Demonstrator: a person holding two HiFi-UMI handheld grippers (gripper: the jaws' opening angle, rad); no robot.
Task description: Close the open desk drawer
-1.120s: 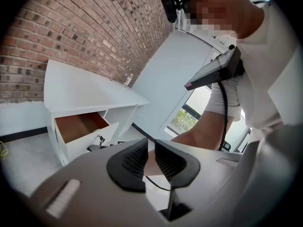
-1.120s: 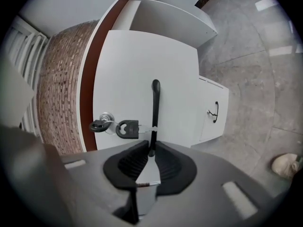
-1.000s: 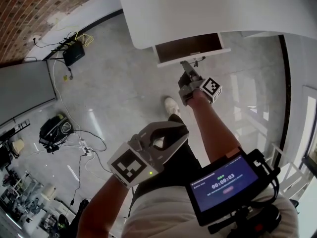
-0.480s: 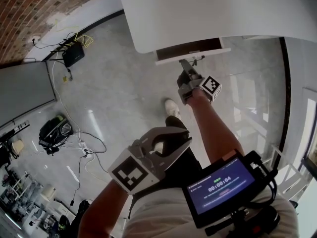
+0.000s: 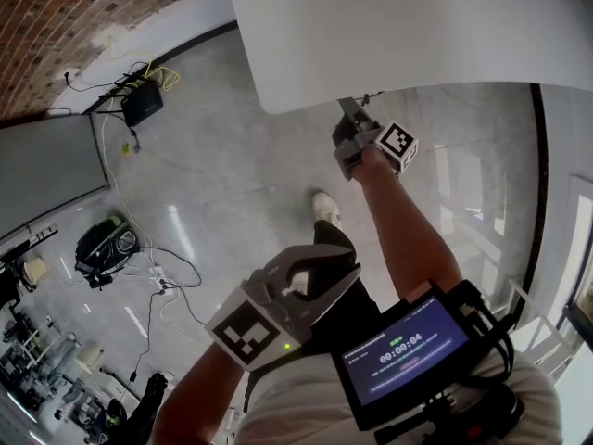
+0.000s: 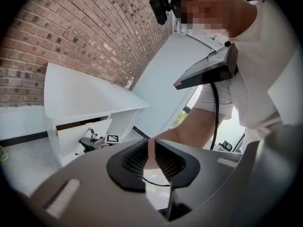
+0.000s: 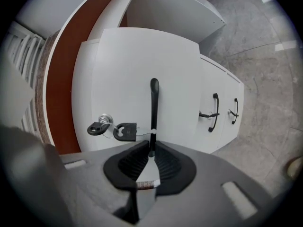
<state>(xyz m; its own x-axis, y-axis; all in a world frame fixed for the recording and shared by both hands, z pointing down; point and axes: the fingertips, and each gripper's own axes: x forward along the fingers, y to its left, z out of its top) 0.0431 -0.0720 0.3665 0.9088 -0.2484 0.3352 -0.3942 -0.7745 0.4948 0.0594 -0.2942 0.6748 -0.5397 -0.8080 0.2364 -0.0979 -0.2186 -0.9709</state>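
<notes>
The white desk (image 5: 417,26) fills the top of the head view and hides the drawer beneath its edge. My right gripper (image 5: 353,120) reaches under that edge. In the right gripper view the white drawer front (image 7: 128,79) faces me, and my right gripper (image 7: 152,151) is shut on the lower end of its black handle (image 7: 154,103). Keys (image 7: 113,130) hang from the lock beside it. The left gripper view shows the drawer (image 6: 83,132) out by a small dark gap. My left gripper (image 5: 345,269) hangs near the person's waist, shut with nothing in it (image 6: 151,157).
Two lower drawers with black handles (image 7: 214,112) sit beside the top one. On the grey floor lie cables, a black box (image 5: 141,102) and a black bag (image 5: 100,244). A shoe (image 5: 324,207) stands below the desk. A screen (image 5: 398,350) hangs at the chest.
The drawer has slid in under the desk top; its brown inside no longer shows in the head view. My right gripper moved forward with the handle. The left gripper barely shifted.
</notes>
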